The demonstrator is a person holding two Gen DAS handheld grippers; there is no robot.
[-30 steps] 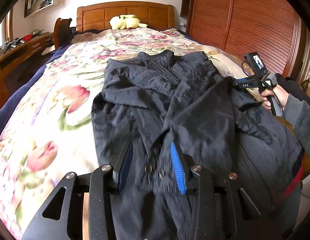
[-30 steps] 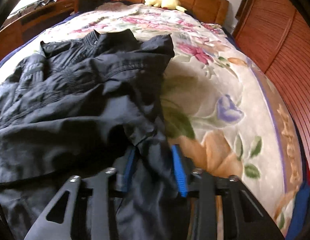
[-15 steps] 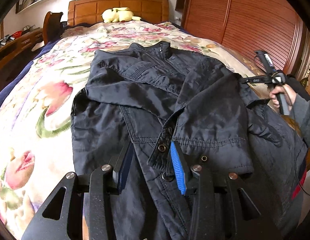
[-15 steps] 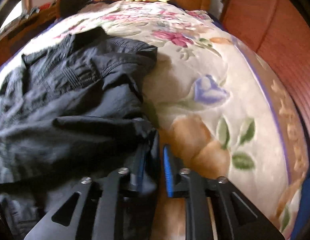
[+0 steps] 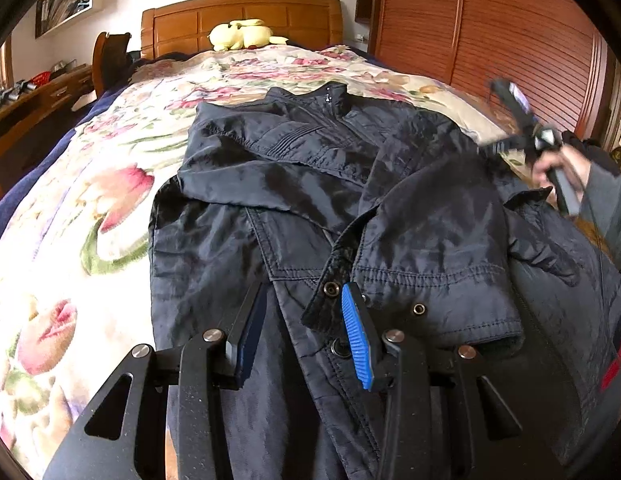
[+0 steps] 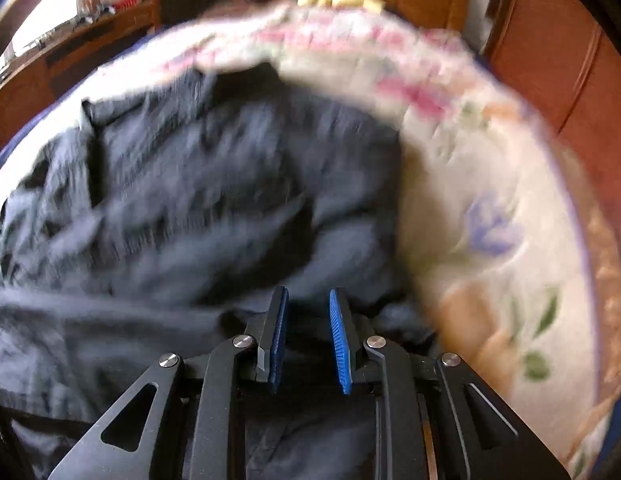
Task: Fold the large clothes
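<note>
A dark navy jacket (image 5: pixel 310 208) lies face up on the floral bedspread (image 5: pixel 90 200), collar toward the headboard. One sleeve is folded across its front, and the cuff (image 5: pixel 430 300) lies just past my left gripper (image 5: pixel 304 332). That gripper hovers open over the jacket's lower front, with its pads pressing on nothing. My right gripper (image 6: pixel 308 336) is open above the jacket (image 6: pixel 190 200) near its right edge, with nothing seen between its blue pads. The left wrist view shows the right gripper (image 5: pixel 522 136) blurred at the right, held by a hand (image 5: pixel 550 168).
A yellow plush toy (image 5: pixel 242 34) sits against the wooden headboard (image 5: pixel 238 16). Slatted wooden wardrobe doors (image 5: pixel 510 40) run along the bed's right side. A wooden desk (image 5: pixel 30 108) and a chair stand at the left. Bare bedspread shows left of the jacket.
The right gripper was shut on the jacket's right edge; its pads now stand apart and it has swung over the jacket, blurring its view. The left gripper sank toward the cuff, then held still.
</note>
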